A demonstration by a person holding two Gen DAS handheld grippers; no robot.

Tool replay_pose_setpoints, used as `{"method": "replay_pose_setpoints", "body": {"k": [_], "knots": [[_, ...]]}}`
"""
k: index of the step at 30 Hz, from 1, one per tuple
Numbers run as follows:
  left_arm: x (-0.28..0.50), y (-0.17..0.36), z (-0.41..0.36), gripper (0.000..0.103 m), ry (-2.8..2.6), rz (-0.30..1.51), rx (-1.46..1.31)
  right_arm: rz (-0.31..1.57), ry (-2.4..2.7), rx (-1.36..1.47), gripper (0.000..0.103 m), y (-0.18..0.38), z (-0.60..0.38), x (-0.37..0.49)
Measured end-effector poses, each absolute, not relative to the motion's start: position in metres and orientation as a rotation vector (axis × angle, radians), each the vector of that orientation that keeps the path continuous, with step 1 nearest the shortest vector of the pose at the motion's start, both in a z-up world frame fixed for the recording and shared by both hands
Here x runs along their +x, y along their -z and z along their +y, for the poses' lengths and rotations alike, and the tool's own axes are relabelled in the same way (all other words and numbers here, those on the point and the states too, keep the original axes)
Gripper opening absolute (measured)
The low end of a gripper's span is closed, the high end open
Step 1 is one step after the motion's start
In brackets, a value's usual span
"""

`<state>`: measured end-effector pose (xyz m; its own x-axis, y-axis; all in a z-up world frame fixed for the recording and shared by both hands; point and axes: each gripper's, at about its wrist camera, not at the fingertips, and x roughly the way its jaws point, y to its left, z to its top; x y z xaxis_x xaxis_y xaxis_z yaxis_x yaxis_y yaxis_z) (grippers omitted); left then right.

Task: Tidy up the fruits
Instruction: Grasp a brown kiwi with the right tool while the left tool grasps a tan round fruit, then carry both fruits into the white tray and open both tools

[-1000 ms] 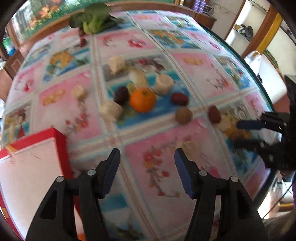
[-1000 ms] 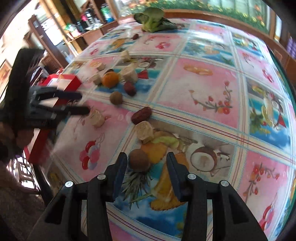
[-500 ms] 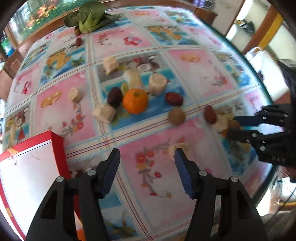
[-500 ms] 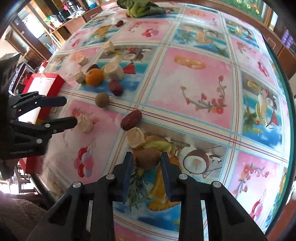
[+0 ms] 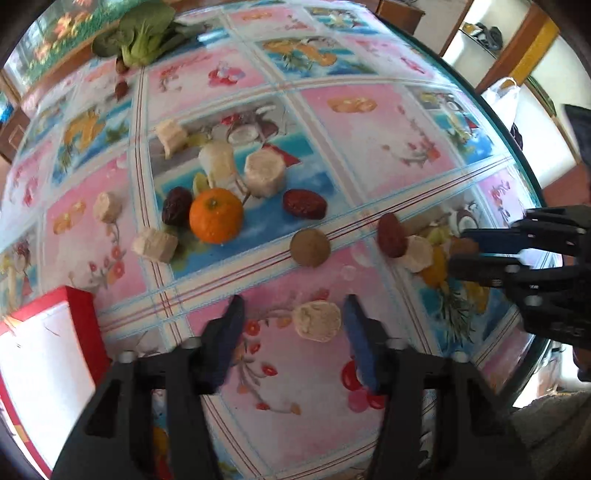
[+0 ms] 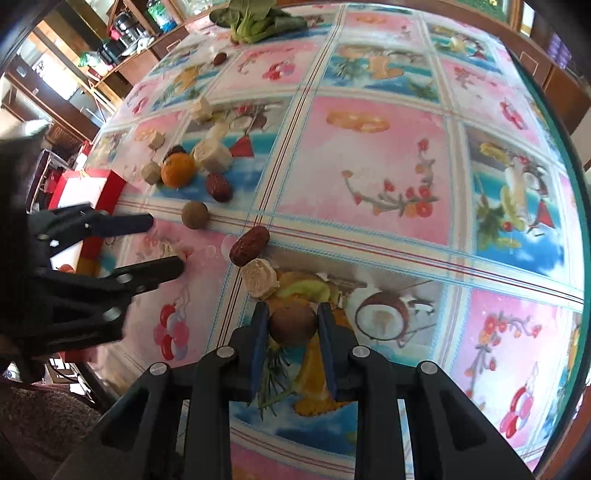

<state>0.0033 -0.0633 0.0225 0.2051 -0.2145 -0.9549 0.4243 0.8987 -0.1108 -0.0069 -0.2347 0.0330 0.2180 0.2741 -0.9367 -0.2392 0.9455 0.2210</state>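
Setting: round surface point(image 5: 388, 122) under a glossy cloth printed with pink and blue fruit squares; wooden shelves behind.
Spread: orange point(image 5: 216, 215), dark red dates, pale cut chunks and brown round fruits lie loose mid-cloth; leafy greens point(image 5: 144, 33) at the far edge.
Box: red-walled box point(image 5: 83, 325) with a white inside sits at the near left, well apart from the right-hand fruits.
Right gripper point(image 6: 291, 325): jaws have just been closing and now pinch a small brown fruit point(image 6: 292, 324), pads on both its sides.
Left gripper point(image 5: 293, 325): jaws have just been closing too, yet stand apart around a pale chunk point(image 5: 317, 320), one pad near it, no squeeze visible.
Doing it well: probably centre the chunk before squeezing, and lift the brown fruit straight up, clear of the date point(image 6: 249, 245) and the chunk beside it.
Feel: brown fruit looks rough, firm and round, so it may roll; chunks look faceted, matte and crumbly; dates wrinkled.
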Motion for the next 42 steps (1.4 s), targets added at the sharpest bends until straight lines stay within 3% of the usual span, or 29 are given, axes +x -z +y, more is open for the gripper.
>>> {"method": "replay_pose_setpoints", "body": {"k": [5,13,21,30,42], "knots": [[-0.007,-0.024,-0.065,0.028,0.477,1.237,0.251,1.272,-0.340,0.028,0.025,-0.050,-0.237,-0.016],[-0.023,-0.052,-0.033,0.028,0.483,1.190,0.183,1.208,-0.359,0.014,0.025,-0.074,-0.208,-0.029],[-0.058,-0.094,0.061,0.028,0.240,1.134,0.126,1.145,-0.565,-0.033,0.025,-0.090,-0.121,-0.017],[-0.103,-0.072,0.176,0.028,-0.099,1.225,-0.035,1.127,-0.858,-0.197,0.025,-0.078,0.021,-0.010],[-0.136,-0.034,0.225,0.028,-0.317,1.275,-0.176,1.145,-1.025,-0.399,0.025,-0.043,0.134,-0.016]]}}
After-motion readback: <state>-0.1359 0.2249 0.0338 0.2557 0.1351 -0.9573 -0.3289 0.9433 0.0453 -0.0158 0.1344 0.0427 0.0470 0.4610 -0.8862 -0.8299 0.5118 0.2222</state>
